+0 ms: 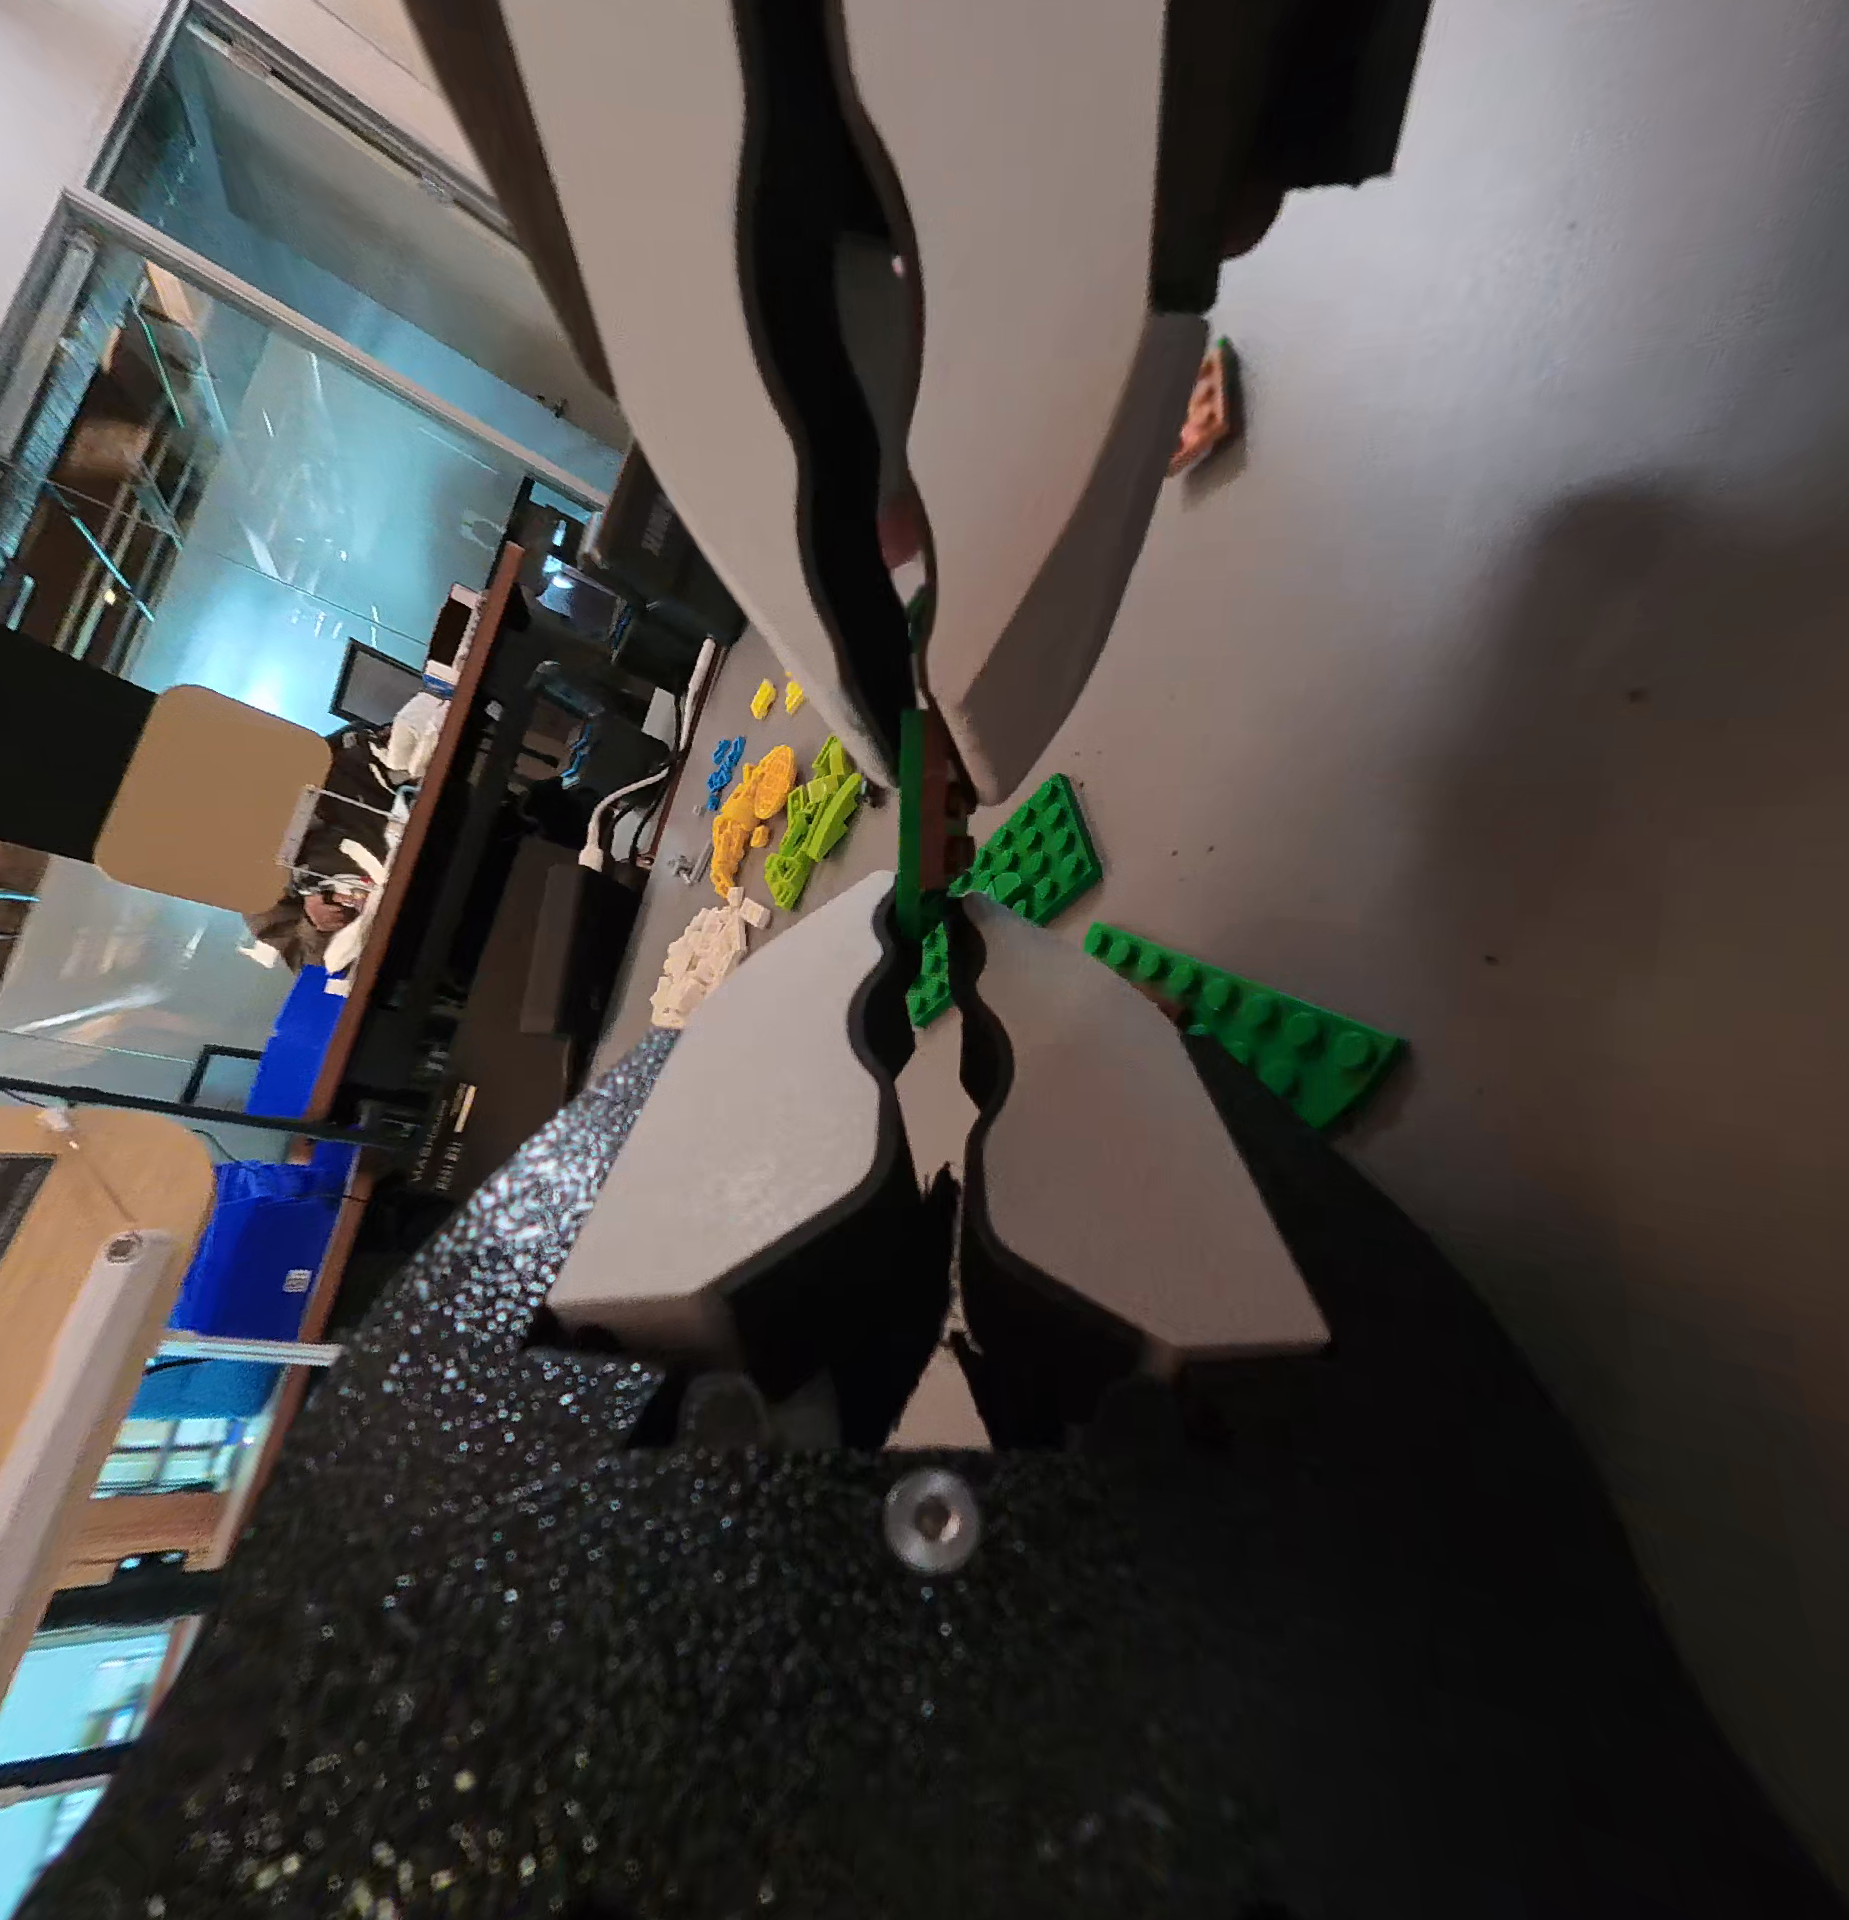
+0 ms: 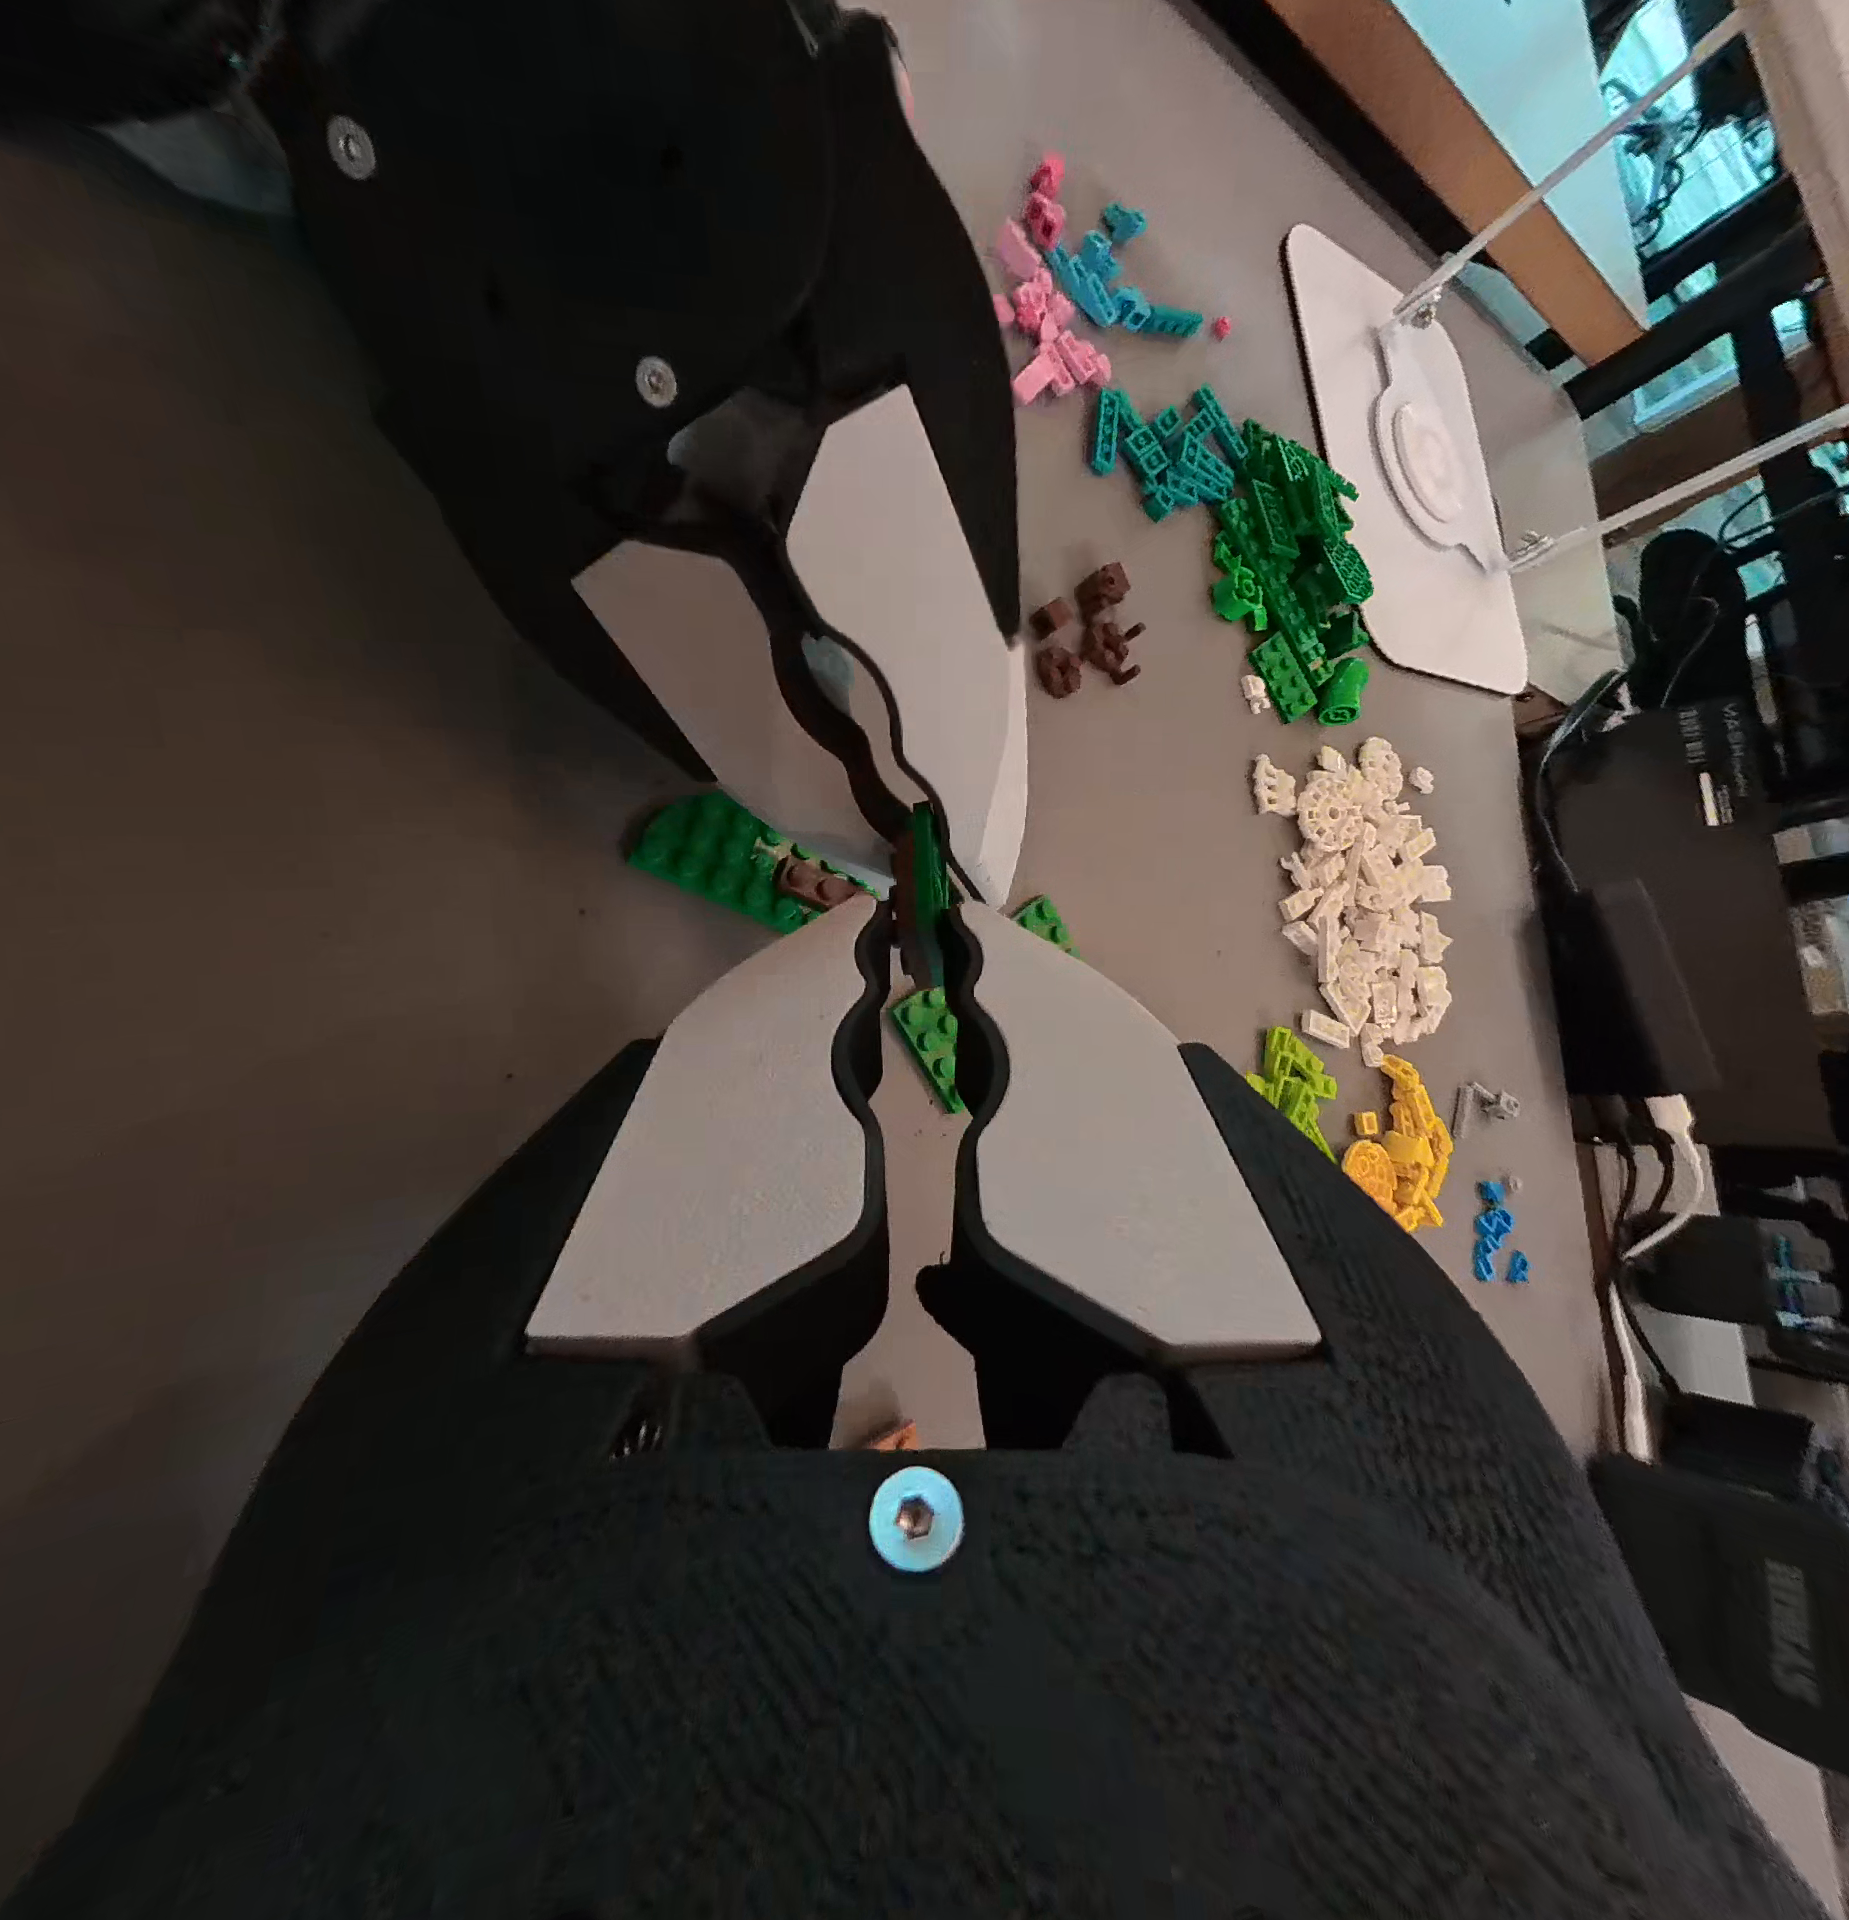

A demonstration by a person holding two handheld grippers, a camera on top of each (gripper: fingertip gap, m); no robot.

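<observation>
- green plate [image 1: 912, 821] held edge-on, off the bench [image 1: 1522, 520]; brown piece [image 1: 941, 821] flat against one face, seated as far as visible
- pinched at both ends: left gripper [image 1: 925, 914] closed on the plate edge, right gripper [image 2: 915, 925] closed on plate plus brown piece, pads pressing; tips of the two grippers almost touching
- just below on the bench: small green wedge [image 1: 930, 977], square green plate [image 1: 1039, 847], long green wedge plate [image 1: 1252, 1023]; another green plate with a brown piece on it [image 2: 733, 857] lying loose beside the grippers
- farther out, sorted piles untouched: brown [image 2: 1091, 629], green [image 2: 1289, 571], teal [image 2: 1159, 457], pink [image 2: 1045, 301], white [image 2: 1361, 894], lime [image 1: 811, 821], yellow [image 1: 748, 805], blue [image 1: 728, 764]
- white stand base [image 2: 1419, 468] at the far bench edge
</observation>
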